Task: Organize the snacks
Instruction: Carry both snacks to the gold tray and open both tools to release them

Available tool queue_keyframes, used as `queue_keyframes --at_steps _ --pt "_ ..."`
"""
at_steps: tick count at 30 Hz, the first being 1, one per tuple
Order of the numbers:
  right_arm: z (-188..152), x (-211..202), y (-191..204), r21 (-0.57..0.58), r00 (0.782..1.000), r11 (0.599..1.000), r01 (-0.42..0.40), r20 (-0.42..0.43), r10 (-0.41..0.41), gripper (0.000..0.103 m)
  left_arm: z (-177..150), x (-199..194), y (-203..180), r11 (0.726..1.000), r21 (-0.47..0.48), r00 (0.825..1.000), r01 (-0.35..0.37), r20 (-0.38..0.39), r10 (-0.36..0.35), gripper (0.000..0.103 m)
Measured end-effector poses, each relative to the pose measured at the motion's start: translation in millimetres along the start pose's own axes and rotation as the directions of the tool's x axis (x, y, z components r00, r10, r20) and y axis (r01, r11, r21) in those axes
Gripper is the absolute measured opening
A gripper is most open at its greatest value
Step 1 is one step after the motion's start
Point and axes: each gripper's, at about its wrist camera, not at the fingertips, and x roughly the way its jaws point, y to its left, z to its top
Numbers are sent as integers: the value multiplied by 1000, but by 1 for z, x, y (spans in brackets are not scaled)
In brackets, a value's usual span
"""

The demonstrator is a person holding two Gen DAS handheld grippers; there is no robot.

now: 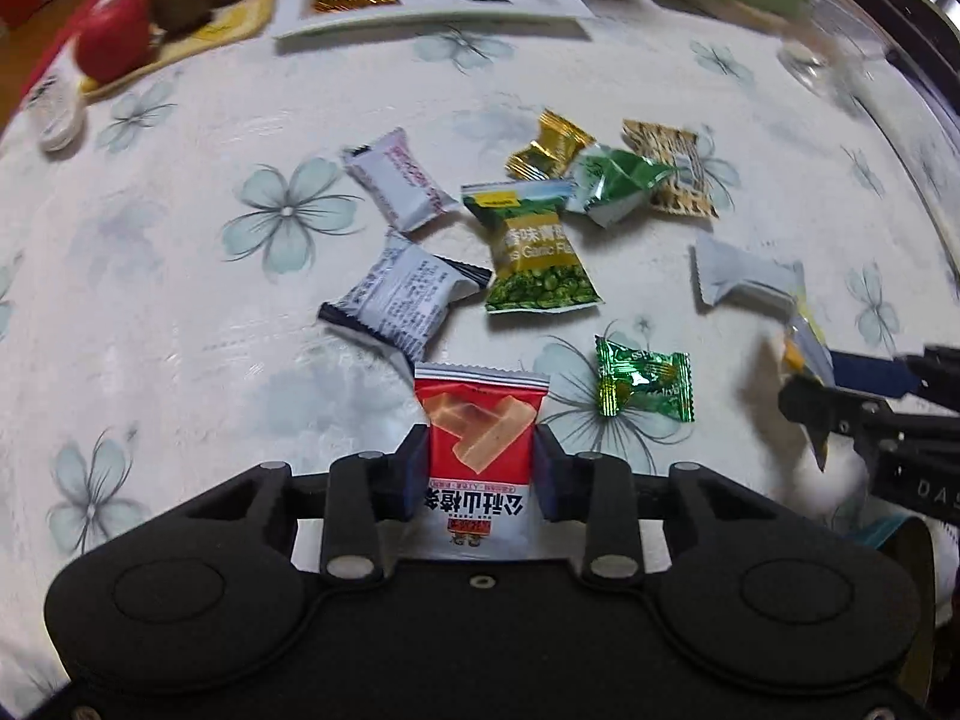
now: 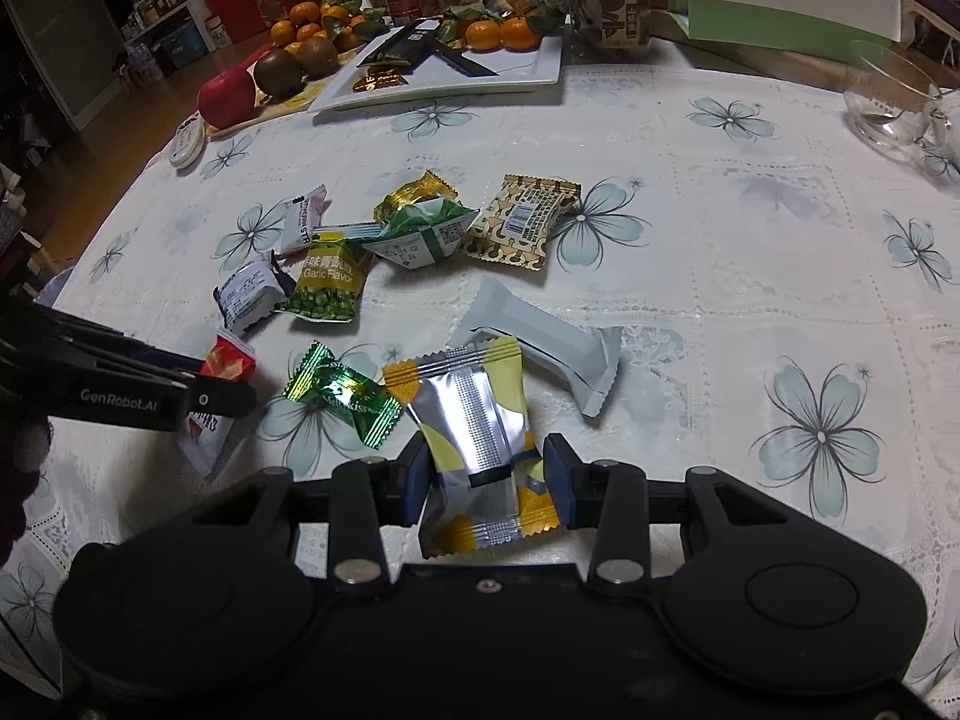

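- While both grippers have a packet clamped, the step in hand looks like carrying picked snacks off toward a sorting place; the white tray (image 2: 528, 69) far ahead of the grippers, already bearing a few dark packets, is my guess for that place.
- The tablecloth (image 2: 750, 276) spreads out ahead of both grippers, with the loose packets scattered just beyond the fingertips.
- The left gripper (image 1: 480, 468) pinches the red packet (image 1: 480, 420) between its blue pads (image 1: 414, 474); the packet's long axis runs straight forward along the fingers, printed end back toward the gripper's body.
- The right gripper (image 2: 487, 480) pinches the yellow-and-silver packet (image 2: 474, 438) across its lower half; its long axis also runs forward, tilted a little to the left, the far end sticking out past the fingertips.
- The small green candy (image 2: 342, 396) lies just ahead and left of the right gripper, between the two grippers.
- The next move calls for keeping both grips firm while lifting clear of the loose packets, since the foil looks slippery.
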Motion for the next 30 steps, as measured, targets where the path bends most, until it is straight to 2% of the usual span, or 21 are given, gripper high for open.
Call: queue_keyframes --at_steps 4,7,13,17,22,30 --pt "-11 -24 7 40 999 999 10 30 -11 42 -15 -30 -4 995 -97 999 13 34 -9 43" --pt "-26 -49 12 77 999 997 5 48 -8 42 -29 -60 -12 990 -141 998 -8 60 17 43" --pt "-64 -96 20 164 997 986 6 70 -18 42 -70 -102 -32 975 -216 996 -43 65 59 43" --pt "-92 -125 27 198 996 980 37 70 -52 42 -101 -114 -49 972 -215 994 -94 34 104 44" --pt "-131 -156 35 221 994 972 77 55 -91 42 -139 -117 -62 967 -239 996 -87 -16 85 44" --pt "-185 -181 49 234 995 967 101 -8 -102 42 -183 -128 -75 954 -280 994 -106 -26 103 44"
